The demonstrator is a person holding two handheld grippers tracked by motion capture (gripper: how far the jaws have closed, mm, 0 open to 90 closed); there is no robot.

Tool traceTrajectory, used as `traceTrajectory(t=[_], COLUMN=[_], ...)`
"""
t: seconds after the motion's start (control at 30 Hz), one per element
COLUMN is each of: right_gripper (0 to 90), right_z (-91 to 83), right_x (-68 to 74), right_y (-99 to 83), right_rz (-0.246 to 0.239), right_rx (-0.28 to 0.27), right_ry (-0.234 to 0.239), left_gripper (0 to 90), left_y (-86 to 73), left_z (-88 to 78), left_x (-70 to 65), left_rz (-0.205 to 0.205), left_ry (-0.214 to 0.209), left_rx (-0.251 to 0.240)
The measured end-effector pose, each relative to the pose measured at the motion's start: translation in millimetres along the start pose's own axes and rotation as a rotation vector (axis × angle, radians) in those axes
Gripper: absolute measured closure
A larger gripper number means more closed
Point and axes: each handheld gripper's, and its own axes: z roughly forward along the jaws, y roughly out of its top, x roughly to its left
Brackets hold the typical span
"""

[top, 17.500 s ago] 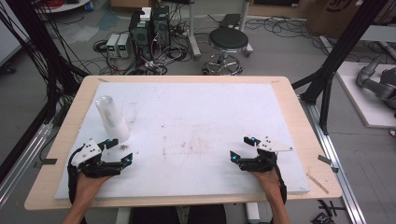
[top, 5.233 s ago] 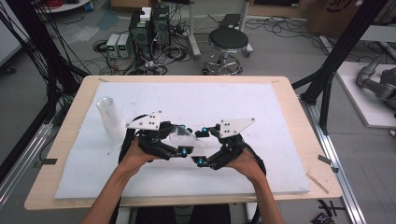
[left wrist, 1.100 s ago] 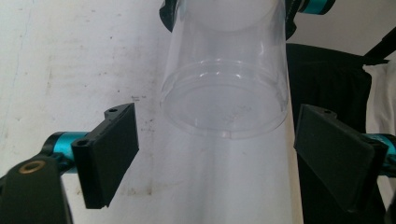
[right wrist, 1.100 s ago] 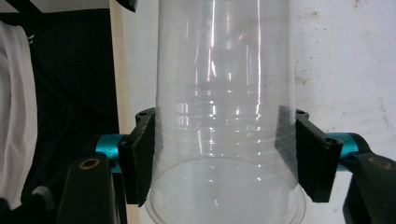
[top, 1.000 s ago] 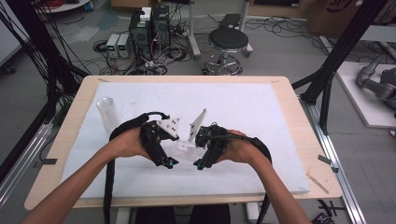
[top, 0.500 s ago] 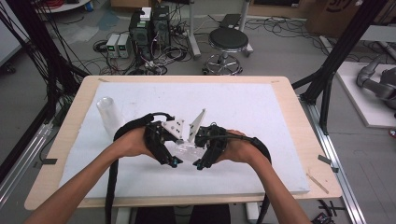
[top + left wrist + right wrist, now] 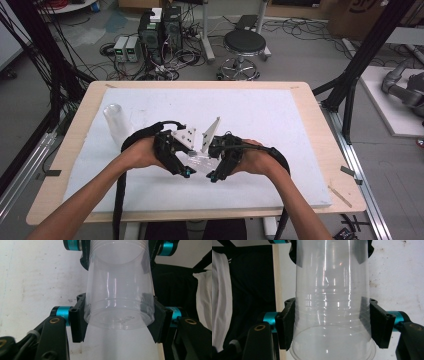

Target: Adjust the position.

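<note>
On the white counter [image 7: 280, 120], a stack of clear cups [image 7: 114, 122] stands at ten o'clock. Mid-counter, a clear cup [image 7: 199, 160] lies sideways, held between both tools. The left tool [image 7: 186, 171] has just closed, pinching its bottom end at nine o'clock, and the right tool [image 7: 212, 176] pinches its rim end at three o'clock.

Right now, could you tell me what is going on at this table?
A person is holding a clear plastic cup between two handheld claws above the white table mat. The right claw is clamped near the cup's open rim. The left claw has just been closing and now presses on the cup's base end. A stack of clear cups stands upright at the mat's left side, apart from both hands.
</note>
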Motion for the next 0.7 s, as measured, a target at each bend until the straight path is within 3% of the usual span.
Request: traceTrajectory(t=[0.13, 0.17, 0.23, 0.5, 0.7], right_gripper=[26.4, 19.2, 13.5, 13.1, 13.1], right_z=[0.0, 0.2, -0.1, -4.0, -11.0], right_x=[-0.4, -0.7, -1.2, -0.9, -1.4], right_y=[-0.6, -0.8, -0.9, -1.2, -2.6], right_rz=[0.003, 0.015, 0.017, 0.014, -0.009], right_rx=[-0.008, -0.016, -0.039, -0.067, -0.140], right_ry=[0.000, 0.007, 0.000, -0.003, -0.003], left_gripper=[41.6, 41.6, 41.6, 41.6, 41.6], left_y=[-0.4, -0.5, -0.8, -3.5, -13.4], left_z=[-0.6, -0.7, -0.7, 0.2, 6.3], left_x=[0.6, 0.5, 0.4, 0.3, 0.3], left_rz=[0.003, 0.005, 0.004, 0.000, -0.016], left_ry=[-0.001, 0.001, 0.000, -0.002, -0.009], left_rx=[0.007, 0.008, 0.008, 0.016, -0.010])
